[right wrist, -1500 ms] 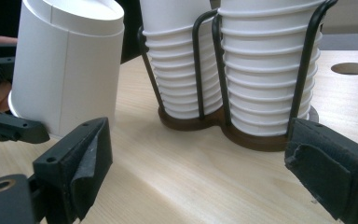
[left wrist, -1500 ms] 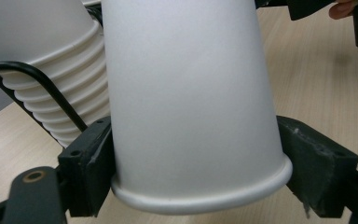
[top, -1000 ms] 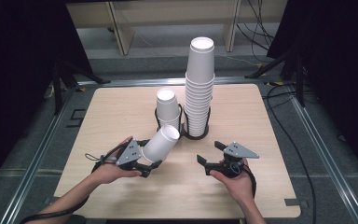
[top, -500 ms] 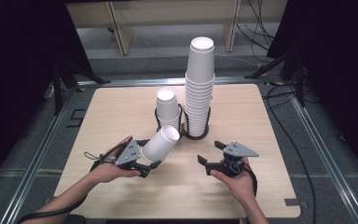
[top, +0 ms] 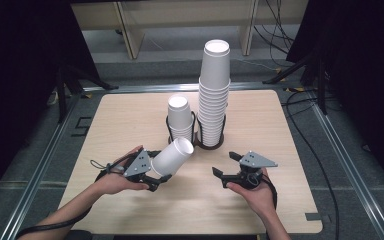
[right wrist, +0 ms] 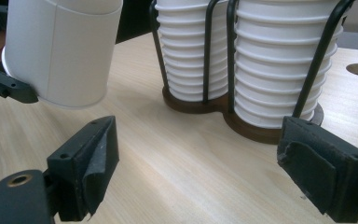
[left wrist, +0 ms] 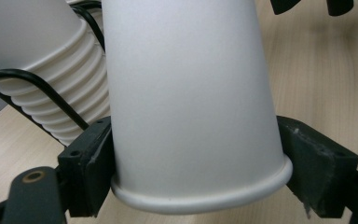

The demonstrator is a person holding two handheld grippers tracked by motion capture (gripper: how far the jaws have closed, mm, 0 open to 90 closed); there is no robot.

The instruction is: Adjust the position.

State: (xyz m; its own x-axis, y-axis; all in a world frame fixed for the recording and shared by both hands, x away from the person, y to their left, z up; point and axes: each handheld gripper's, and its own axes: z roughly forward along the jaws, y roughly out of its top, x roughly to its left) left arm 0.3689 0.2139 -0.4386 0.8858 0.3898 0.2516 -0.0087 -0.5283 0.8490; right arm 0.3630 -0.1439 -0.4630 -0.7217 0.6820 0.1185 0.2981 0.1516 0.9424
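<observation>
Between the jaws of the left gripper (top: 155, 176), a white paper cup (top: 171, 157) is clamped near its base, tilted, mouth pointing up and away toward the rack. In the left gripper view both black pads press the paper cup (left wrist: 186, 102) walls just above the bottom rim. Just beyond the cup's mouth stands the black wire cup holder (top: 196, 131) on its dark base, carrying a short cup stack (top: 180, 117) and a tall cup stack (top: 214, 95) side by side. Right gripper (top: 226, 168) hovers low over the wooden table (top: 130, 115), jaws spread wide, nothing between them; cup and holder lie ahead of it, apart from its jaws.
</observation>
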